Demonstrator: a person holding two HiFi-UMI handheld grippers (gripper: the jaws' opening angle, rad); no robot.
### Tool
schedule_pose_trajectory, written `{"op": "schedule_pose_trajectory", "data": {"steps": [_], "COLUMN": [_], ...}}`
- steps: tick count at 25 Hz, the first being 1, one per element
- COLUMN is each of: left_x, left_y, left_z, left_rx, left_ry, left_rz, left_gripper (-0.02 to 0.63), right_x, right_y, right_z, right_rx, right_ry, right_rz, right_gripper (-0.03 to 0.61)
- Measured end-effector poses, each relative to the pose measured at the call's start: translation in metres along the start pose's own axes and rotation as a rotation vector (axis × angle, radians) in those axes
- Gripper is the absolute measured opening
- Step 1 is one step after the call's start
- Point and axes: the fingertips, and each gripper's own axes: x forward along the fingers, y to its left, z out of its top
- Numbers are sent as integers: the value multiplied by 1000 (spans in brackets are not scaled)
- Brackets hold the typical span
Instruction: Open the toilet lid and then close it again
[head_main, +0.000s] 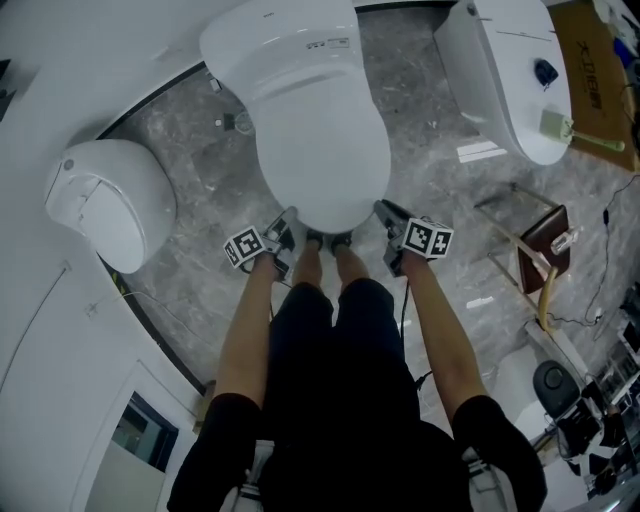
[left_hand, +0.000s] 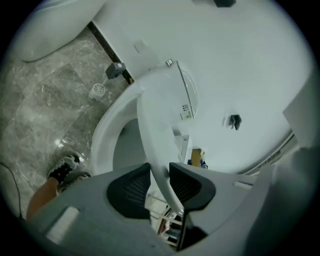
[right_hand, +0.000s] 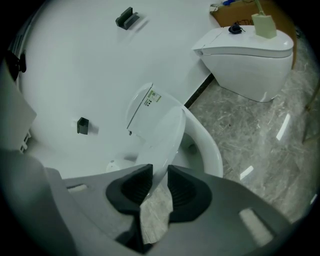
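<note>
I hold the left gripper (head_main: 289, 224) and right gripper (head_main: 384, 212) clenched on opposite front edges of the toilet lid (head_main: 315, 130), raised partway off the seat (right_hand: 212, 150), so it swings up evenly.

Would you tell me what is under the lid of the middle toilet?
Under the raised lid the rim and part of the bowl show in the gripper views. From above the lid covers them, and the bowl's bottom is hidden.

Grey marble floor (head_main: 190, 290); white curved wall (head_main: 60, 60); second toilet (head_main: 110, 200) left, third toilet (head_main: 505, 75) right; cardboard box (head_main: 595, 70).
</note>
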Motion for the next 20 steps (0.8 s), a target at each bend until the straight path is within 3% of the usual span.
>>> {"op": "schedule_pose_trajectory", "data": {"steps": [3,9,13,18,20], "left_x": [-4,-12,-17,-21,-24], "left_y": [-9,-30,-41,-49,-51], "left_z": [4,15,17,23,25], "left_rx": [-83,-150,-146,-199,-219], "left_ry": [-65,-197,-191,-226,-231], "left_rz": [-25,-47,-43,-92,-101], "left_gripper": [114,103,104,95,92], "right_x": [-4,-13,-26,-38,-39], "right_y": [9,30,42,73,84], "right_z": [7,26,38,37,30], "right_rx": [4,-3,-178,-466,-529], "right_ry": [-10,-15,17,91,114], "right_rz": [31,123,107,82,82], "right_gripper": [100,106,100,100,100]}}
